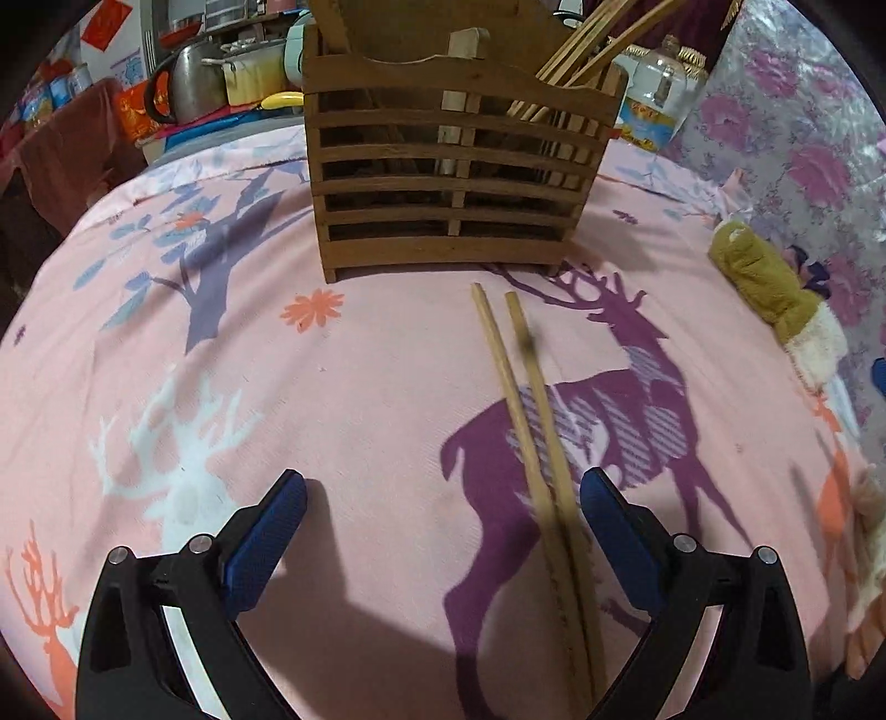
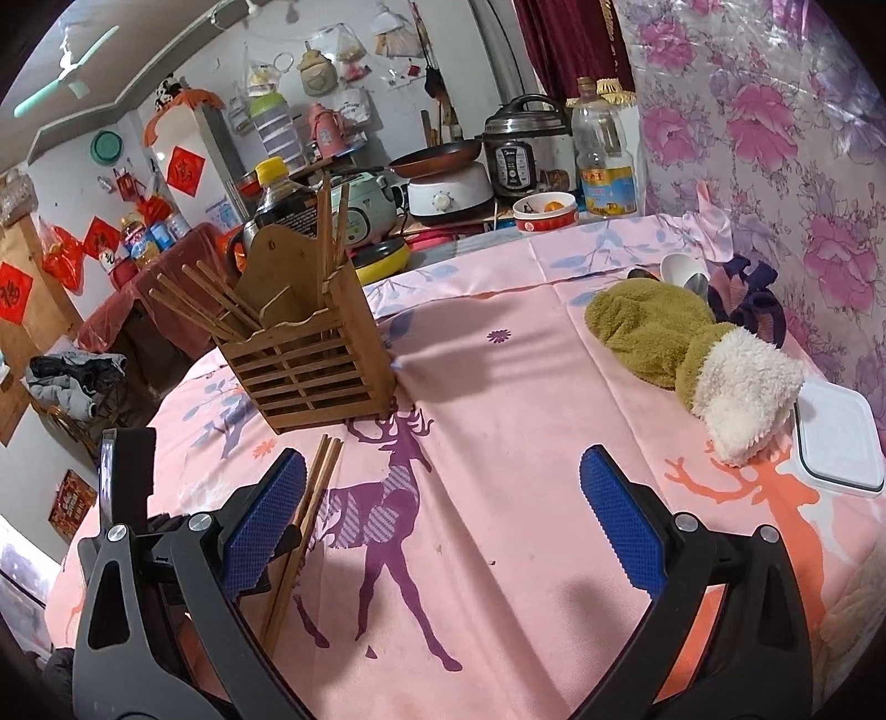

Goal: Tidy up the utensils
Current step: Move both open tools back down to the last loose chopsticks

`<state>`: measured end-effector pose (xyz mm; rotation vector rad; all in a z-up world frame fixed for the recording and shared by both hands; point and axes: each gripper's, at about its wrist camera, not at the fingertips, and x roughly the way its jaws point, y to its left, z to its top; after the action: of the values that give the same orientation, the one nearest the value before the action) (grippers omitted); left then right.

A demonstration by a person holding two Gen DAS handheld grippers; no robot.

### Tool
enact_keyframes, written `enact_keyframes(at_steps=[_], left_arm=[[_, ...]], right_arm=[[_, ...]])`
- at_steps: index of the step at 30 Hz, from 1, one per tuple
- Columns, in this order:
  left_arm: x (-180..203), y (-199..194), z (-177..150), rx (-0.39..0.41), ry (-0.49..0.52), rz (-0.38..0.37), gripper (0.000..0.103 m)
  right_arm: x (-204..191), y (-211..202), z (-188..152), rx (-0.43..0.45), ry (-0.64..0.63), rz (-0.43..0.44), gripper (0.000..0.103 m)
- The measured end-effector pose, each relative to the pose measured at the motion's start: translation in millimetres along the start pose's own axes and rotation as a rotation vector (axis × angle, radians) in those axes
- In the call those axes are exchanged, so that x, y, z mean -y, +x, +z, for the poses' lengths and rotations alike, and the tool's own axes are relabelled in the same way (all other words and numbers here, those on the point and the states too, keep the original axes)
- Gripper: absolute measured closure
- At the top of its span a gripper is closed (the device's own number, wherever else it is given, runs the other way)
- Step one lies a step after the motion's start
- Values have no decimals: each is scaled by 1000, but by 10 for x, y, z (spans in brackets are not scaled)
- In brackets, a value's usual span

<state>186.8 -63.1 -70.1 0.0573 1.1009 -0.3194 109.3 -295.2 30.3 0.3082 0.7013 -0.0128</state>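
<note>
Your left gripper (image 1: 443, 531) hangs low over the tabletop (image 1: 343, 399) with its fingers (image 1: 266, 540) spread wide and nothing between them. Two loose chopsticks (image 1: 534, 443) lie flat on the pink deer-print cloth, running from just inside your right-hand blue pad away toward the holder, side by side and nearly touching at the near end.

Your right gripper (image 2: 443, 526) is also spread wide and holds nothing; from its camera the same chopsticks (image 2: 310, 498) pass just beside its left finger (image 2: 260, 531).

Beyond the chopstick tips stands the slatted wooden chopstick holder (image 1: 448, 183), upright, with a bundle of chopsticks (image 1: 587, 39) leaning out of its right compartment.

To the right lie an olive fleece mitten (image 2: 664, 332) and a white lidded container (image 2: 839, 443).
</note>
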Motion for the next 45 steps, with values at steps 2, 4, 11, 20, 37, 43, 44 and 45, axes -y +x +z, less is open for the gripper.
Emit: enact_keyframes(at_steps=[2,4,11,20,37,43,44,45], left_arm=[[5,10,5,4,11,8,6],[-13,10,11,4,10,5,6],[-89,12,10,15,12,23,6],[-15,86,37,14,38,99,4],[-1203,-480,-350,55,-149,45,5],[-1043,-693,-375,140,-100,104,5],[-1043,-703,-365,145,-99,113,5],[-1055,-710,-360,148,-103,119,5]], right_arm=[[0,0,-1,-1,0,-1,7],[1,2,-6,1,5,0,7],[21,8,-14,-3,13,0,7],[20,18,-20,-8,11,2,7],[-76,124,-112,-62,-27,37,7],[-589,364,-452,-193,-210,129,7],[-710,410,-534,-213,-255,128,7],[-811,446,-606,-228,-296,125,7]])
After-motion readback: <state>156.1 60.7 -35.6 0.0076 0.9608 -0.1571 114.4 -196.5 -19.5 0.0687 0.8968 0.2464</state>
